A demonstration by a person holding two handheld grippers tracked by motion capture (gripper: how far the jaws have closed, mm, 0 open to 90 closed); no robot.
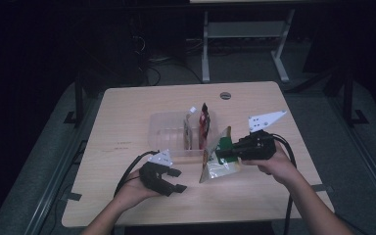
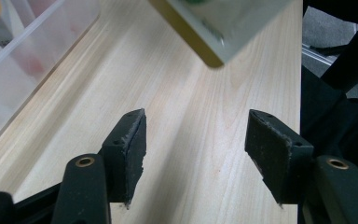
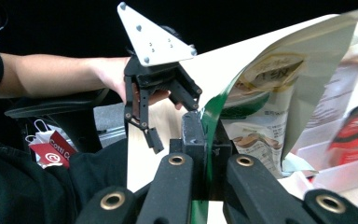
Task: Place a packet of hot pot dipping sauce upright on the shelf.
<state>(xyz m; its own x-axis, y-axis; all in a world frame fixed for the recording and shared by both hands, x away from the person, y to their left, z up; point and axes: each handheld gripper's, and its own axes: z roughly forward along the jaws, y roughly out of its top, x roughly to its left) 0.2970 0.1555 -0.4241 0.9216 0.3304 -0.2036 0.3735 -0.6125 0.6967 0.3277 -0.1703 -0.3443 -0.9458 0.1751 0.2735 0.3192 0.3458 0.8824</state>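
The right gripper (image 1: pixel 220 153) is clamped on the edge of a snack bag (image 1: pixel 219 159), holding it just above the table (image 1: pixel 127 122) beside the clear plastic bin (image 1: pixel 164 129). The left gripper (image 1: pixel 176 179) sits nearby, its jaws apart with nothing between them.

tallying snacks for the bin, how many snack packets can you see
3, though more may be hidden. One green and white packet hangs pinched in the right claw beside the clear bin. A white one and a red one stand upright inside it.
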